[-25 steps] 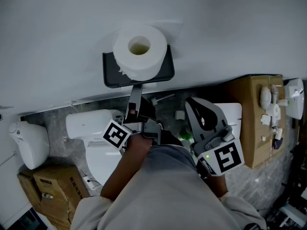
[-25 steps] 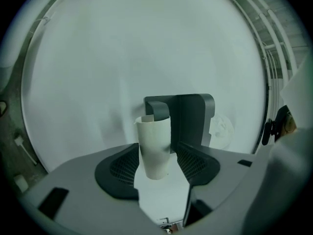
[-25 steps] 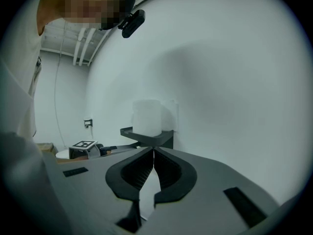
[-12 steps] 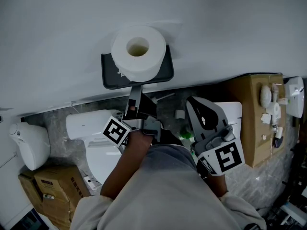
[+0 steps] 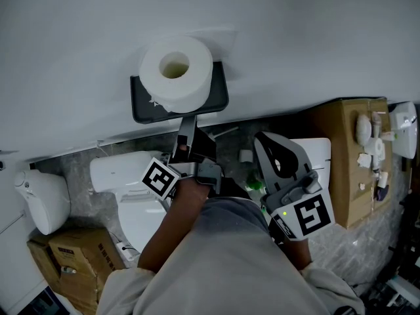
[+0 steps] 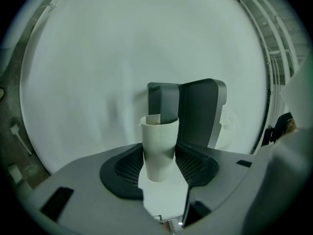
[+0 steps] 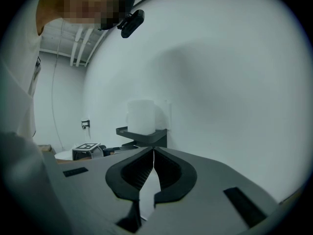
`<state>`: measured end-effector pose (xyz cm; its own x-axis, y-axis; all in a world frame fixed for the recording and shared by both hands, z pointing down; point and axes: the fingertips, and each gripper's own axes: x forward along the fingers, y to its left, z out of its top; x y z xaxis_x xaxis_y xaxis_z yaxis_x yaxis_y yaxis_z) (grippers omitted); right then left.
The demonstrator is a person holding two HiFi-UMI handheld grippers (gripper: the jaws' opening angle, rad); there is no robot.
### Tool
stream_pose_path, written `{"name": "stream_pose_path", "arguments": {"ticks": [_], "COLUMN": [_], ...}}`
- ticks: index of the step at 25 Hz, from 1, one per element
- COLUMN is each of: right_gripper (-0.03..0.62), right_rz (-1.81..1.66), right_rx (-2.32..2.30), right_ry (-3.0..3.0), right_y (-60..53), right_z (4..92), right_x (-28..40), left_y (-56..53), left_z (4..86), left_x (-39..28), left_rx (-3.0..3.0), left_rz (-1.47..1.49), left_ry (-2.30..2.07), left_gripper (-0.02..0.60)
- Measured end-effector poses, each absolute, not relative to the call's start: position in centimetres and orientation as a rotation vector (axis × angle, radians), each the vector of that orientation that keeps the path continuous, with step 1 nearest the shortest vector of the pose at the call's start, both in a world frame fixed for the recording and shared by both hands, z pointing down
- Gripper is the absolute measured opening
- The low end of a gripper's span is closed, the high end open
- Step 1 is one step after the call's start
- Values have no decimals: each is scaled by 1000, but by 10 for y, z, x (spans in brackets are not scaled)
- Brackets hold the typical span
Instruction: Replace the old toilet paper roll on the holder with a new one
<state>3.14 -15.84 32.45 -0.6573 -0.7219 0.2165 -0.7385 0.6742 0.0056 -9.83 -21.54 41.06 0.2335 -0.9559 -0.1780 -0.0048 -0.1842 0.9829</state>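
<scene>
Your left gripper [image 5: 188, 131] reaches under the black shelf [image 5: 141, 107] on the wall. Its jaws have just been closing and stand wide, with the pads against both sides of the old cardboard tube [image 6: 158, 146]. Squeeze only as hard as it takes to hold, since bare card looks likely to crush. Draw the tube straight along the holder's grey spindle [image 6: 168, 101] until it clears the end, so the rim does not snag. Keep the right gripper [image 7: 153, 156] low and out of the way; its jaws are pressed together on nothing. Mind the new roll [image 5: 175, 71] standing on end on the shelf just above, which a knock could topple. The tube is stripped of paper, pale, thin-walled and round, with the spindle running into its open far end.
</scene>
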Motion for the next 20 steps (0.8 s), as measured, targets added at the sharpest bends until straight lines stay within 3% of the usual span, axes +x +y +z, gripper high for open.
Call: {"name": "stream_pose_path", "arguments": {"ticks": [20], "right_gripper": [18], "right_rz": [138], "right_rx": [1282], "right_ry": [-2661], "right_y": [-155], "right_z": [321], "right_x": [68], "left_y": [-224], "left_z": [407], "left_x": [-43], "left_rx": [1529], "left_rz": [-1064], "left_ry": [-869], "left_gripper": [210]}}
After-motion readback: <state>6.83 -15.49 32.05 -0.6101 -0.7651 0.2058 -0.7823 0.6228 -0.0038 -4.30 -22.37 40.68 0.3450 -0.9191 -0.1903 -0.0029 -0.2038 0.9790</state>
